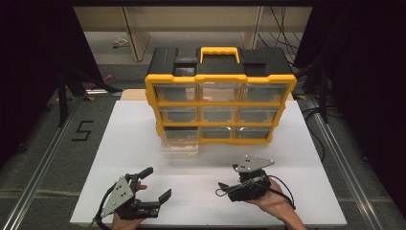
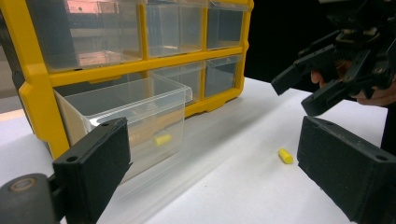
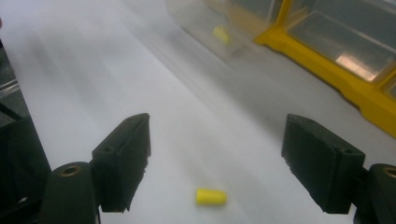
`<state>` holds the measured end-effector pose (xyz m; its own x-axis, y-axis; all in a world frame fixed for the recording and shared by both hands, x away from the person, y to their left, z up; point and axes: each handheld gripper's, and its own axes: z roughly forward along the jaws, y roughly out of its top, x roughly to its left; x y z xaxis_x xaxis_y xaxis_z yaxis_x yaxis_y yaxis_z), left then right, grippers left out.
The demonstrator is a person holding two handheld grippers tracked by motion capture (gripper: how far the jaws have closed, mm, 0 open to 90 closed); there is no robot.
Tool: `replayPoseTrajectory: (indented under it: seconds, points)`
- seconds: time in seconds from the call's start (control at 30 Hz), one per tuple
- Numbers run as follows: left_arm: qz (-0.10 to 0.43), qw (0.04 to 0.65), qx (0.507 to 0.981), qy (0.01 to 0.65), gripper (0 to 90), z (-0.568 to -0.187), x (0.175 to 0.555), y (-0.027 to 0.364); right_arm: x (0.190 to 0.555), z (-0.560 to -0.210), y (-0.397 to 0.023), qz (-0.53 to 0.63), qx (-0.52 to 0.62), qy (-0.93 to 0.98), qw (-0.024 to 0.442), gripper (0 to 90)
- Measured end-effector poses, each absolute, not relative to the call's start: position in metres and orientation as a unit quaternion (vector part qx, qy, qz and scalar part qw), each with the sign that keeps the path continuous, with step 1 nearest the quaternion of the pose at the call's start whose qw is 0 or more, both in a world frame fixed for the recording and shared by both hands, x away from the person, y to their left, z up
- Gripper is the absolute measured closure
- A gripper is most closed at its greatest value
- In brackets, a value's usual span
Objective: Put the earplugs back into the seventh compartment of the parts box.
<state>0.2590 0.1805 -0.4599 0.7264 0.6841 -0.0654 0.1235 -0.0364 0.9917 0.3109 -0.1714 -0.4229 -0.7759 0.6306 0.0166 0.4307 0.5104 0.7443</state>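
Here, the high view shows a yellow-and-black drawer organizer (image 1: 219, 98) standing at the far side of the white surface (image 1: 134, 143), with its bottom-left clear drawer (image 1: 180, 141) pulled out toward the person. The left hand-held gripper (image 1: 155, 184) sits near the front edge with its jaws spread apart; the right hand-held gripper (image 1: 222, 188) lies beside it, and from above its jaws are hard to read. The right gripper view settles that: its jaws stand wide apart over a small yellow plug (image 3: 211, 196) lying loose on the surface between them. The left gripper view adds a second yellow plug (image 2: 162, 139) inside the open drawer, and shows the loose one just beside its own right jaw.
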Motion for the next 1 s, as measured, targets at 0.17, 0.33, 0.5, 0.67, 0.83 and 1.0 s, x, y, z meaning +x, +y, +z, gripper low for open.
replayPoseTrajectory:
  seconds: [0.17,0.33,0.5,0.67,0.83,1.0]
  points:
    - [0.224,0.628,0.685,0.294,9.4,-0.46,0.259,0.18,0.312,-0.431,-0.172,0.368,0.309,0.869,0.116,25.3]
    - [0.224,0.627,0.685,0.294,9.4,-0.46,0.259,0.18,0.314,-0.435,-0.172,0.356,0.31,0.875,0.109,25.7]
    - [0.225,0.627,0.686,0.294,9.4,-0.46,0.259,0.18,0.317,-0.44,-0.172,0.341,0.312,0.881,0.098,27.6]
    - [0.224,0.627,0.685,0.294,9.4,-0.46,0.259,0.18,0.319,-0.447,-0.171,0.319,0.312,0.89,0.09,28.2]
    - [0.225,0.627,0.686,0.293,9.4,-0.46,0.259,0.18,0.319,-0.451,-0.169,0.301,0.313,0.897,0.087,29.7]
    - [0.224,0.627,0.686,0.293,9.4,-0.46,0.259,0.18,0.321,-0.457,-0.168,0.286,0.312,0.902,0.089,32.9]
